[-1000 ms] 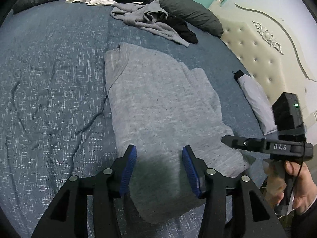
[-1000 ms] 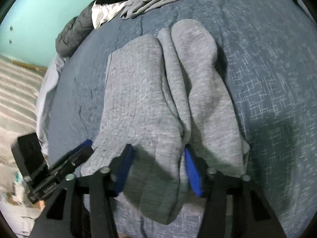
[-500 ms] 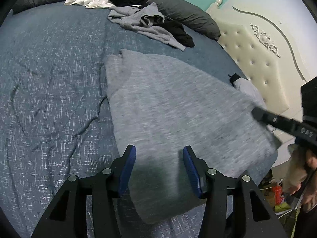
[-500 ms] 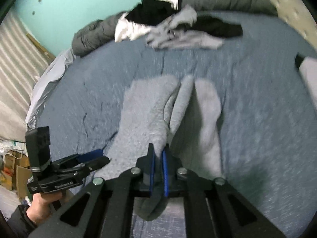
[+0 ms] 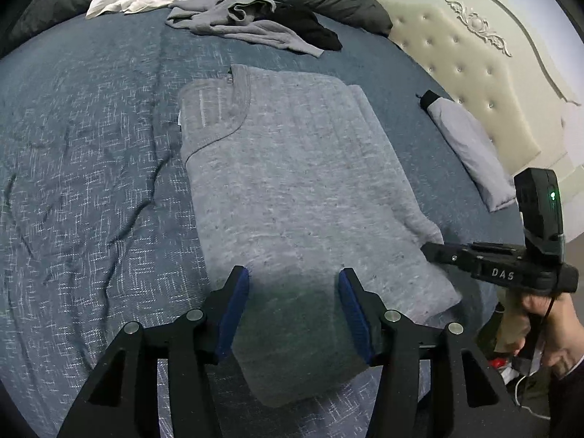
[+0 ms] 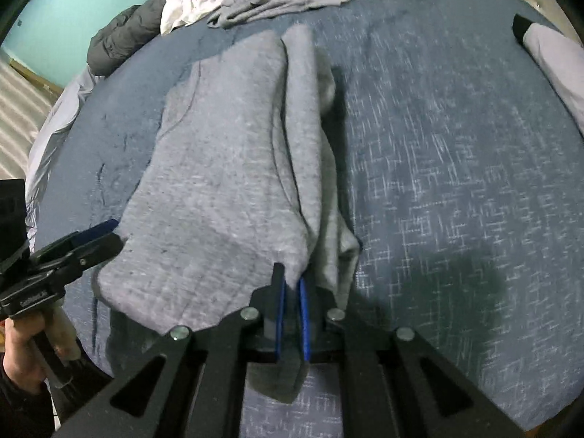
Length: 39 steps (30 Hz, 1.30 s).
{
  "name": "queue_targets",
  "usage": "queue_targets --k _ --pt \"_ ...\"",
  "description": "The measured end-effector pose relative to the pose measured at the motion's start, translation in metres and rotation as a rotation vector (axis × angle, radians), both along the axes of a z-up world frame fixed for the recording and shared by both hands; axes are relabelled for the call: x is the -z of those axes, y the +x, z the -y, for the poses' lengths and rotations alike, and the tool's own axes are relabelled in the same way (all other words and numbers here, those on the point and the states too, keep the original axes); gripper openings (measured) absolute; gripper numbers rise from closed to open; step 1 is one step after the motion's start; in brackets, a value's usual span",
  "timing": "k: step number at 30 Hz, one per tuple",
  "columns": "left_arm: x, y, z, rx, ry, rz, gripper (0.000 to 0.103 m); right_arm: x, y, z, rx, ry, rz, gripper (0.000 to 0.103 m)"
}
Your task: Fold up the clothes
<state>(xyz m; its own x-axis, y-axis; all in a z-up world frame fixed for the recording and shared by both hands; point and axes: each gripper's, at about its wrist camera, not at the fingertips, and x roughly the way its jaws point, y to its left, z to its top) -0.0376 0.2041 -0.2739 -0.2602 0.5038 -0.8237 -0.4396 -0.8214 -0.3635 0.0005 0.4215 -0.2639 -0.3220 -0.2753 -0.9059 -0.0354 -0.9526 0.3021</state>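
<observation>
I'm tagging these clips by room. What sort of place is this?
Most likely a bedroom: a bed with a blue bedspread, a cream tufted headboard, and a gray sweater laid out for folding, with more clothes piled behind.

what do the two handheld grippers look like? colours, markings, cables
Both are black with blue pads: left gripper, right gripper, silver pivot screws on the linkages. In the left wrist view the right gripper's side reads "DAS", carries a black box with a green LED, and a thin black cable runs by the hand, which wears a dark sleeve.
</observation>
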Motion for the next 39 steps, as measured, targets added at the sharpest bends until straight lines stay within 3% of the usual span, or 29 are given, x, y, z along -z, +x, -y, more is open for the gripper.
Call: queue_targets --k 8,11,16,18,25,32,35,39 --pt "0.003 0.001 0.0 -0.011 -0.011 -0.011 0.057 -0.016 -0.004 -0.005 -0.017 -0.008 -0.007 0.012" --pt "0.003 0.005 -0.001 -0.009 -0.017 -0.02 0.057 -0.038 -0.002 -0.006 0.016 0.048 -0.068 0.014" --pt "0.003 0.006 -0.002 -0.008 -0.019 -0.024 0.057 -0.065 -0.006 0.016 -0.068 0.027 -0.152 0.015" --pt "0.003 0.007 -0.001 -0.006 -0.019 -0.025 0.057 -0.062 -0.01 0.031 -0.12 0.041 -0.146 0.014" --pt "0.006 0.012 -0.005 0.022 -0.033 -0.034 0.057 -0.013 -0.017 0.035 -0.128 0.098 -0.035 0.014" --pt "0.01 0.016 -0.017 0.059 -0.076 -0.067 0.057 0.014 -0.029 0.018 -0.094 0.137 0.008 0.0" --pt "0.01 0.015 -0.014 0.045 -0.067 -0.067 0.057 0.018 -0.03 0.014 -0.075 0.128 0.018 0.0" --pt "0.004 0.011 -0.003 0.04 -0.033 -0.056 0.057 -0.007 -0.025 0.016 -0.045 0.084 -0.008 0.001"
